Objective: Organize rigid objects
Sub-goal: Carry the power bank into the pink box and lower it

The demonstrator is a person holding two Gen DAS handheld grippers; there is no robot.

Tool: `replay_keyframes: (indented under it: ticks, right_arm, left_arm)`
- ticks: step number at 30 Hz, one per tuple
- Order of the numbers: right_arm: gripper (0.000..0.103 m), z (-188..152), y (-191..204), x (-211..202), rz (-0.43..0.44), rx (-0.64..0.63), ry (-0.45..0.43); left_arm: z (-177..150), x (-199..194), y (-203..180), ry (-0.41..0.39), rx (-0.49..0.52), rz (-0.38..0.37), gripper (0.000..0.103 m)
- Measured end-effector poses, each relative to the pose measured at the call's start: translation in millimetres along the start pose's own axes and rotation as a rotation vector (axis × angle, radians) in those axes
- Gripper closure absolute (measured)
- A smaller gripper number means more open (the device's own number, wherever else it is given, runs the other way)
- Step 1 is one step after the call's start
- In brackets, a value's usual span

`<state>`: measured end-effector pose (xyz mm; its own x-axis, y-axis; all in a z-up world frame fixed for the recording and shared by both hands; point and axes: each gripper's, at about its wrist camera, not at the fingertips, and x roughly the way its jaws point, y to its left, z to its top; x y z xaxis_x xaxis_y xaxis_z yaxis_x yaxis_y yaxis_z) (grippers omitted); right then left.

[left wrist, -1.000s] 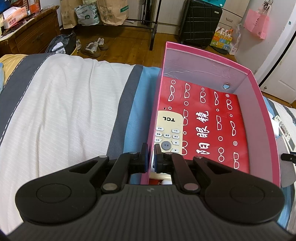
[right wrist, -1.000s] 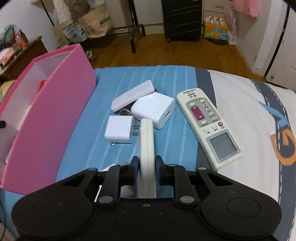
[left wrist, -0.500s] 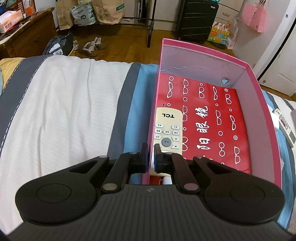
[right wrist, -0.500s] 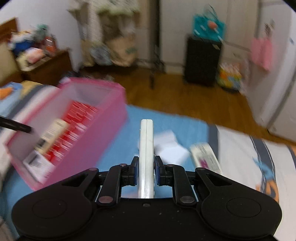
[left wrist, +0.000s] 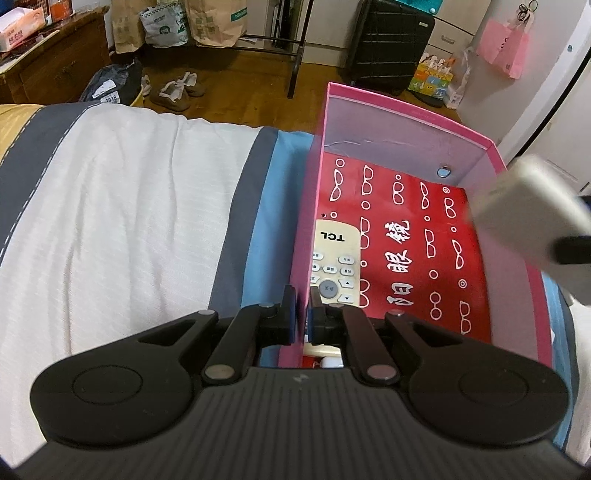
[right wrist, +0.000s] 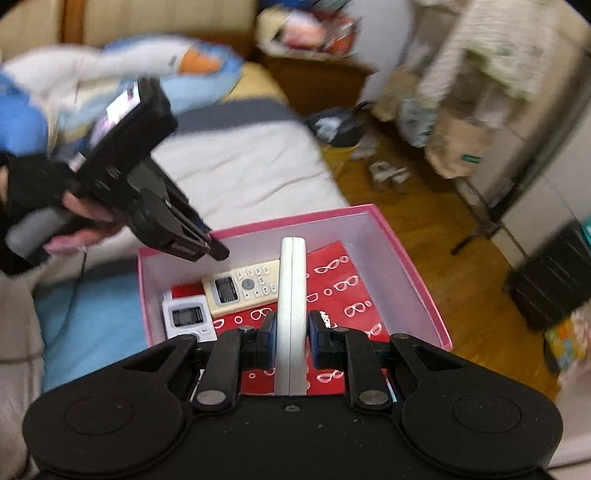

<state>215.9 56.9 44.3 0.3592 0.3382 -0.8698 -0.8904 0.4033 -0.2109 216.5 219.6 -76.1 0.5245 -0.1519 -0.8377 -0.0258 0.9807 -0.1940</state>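
My left gripper (left wrist: 302,306) is shut on the left wall of the pink box (left wrist: 309,221). The box has a red printed bottom and holds a cream TCL remote (left wrist: 334,262). My right gripper (right wrist: 291,332) is shut on a flat white device (right wrist: 292,280), held edge-up above the box (right wrist: 402,254). That device shows blurred at the right of the left wrist view (left wrist: 528,206). In the right wrist view the TCL remote (right wrist: 245,286) and a small white remote (right wrist: 188,317) lie in the box, and the left gripper (right wrist: 212,251) sits at the box's far wall.
The box sits on a bed with a white, grey and blue striped cover (left wrist: 129,206). Beyond the bed's edge lies wooden floor with shoes (left wrist: 177,90), paper bags (left wrist: 214,22) and a black suitcase (left wrist: 388,40). A wooden cabinet (left wrist: 55,66) stands at the far left.
My right gripper has lifted the white device off the bed and swung it left to above the pink box. My left gripper keeps its hold on the box wall.
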Motion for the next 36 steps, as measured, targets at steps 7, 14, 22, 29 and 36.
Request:
replay_keyframes:
  ticks: [7, 14, 22, 29, 36]
  right_arm:
    - [0.083, -3.0, 25.8, 64.0, -0.026, -0.221, 0.093]
    - [0.083, -16.1, 38.9, 95.9, -0.181, -0.43, 0.117]
    - [0.083, -23.6, 54.0, 100.9, -0.165, -0.513, 0.137]
    - [0.083, -31.3, 64.0, 96.8, -0.125, -0.503, 0.096]
    - [0.075, -34.8, 68.1, 92.6, -0.04, -0.436, 0.086]
  left_arm:
    - [1.6, 1.9, 8.6, 0.008, -0.041, -0.047, 0.096]
    - [1.3, 2.6, 7.4, 0.001, -0.034, -0.053, 0.095]
    - [1.8, 2.8, 8.4, 0.001, -0.032, -0.058, 0.095]
    - [2.9, 3.6, 7.8, 0.0, -0.034, -0.056, 0.095]
    - [1.6, 3.2, 6.7, -0.002, -0.036, -0.051, 0.095]
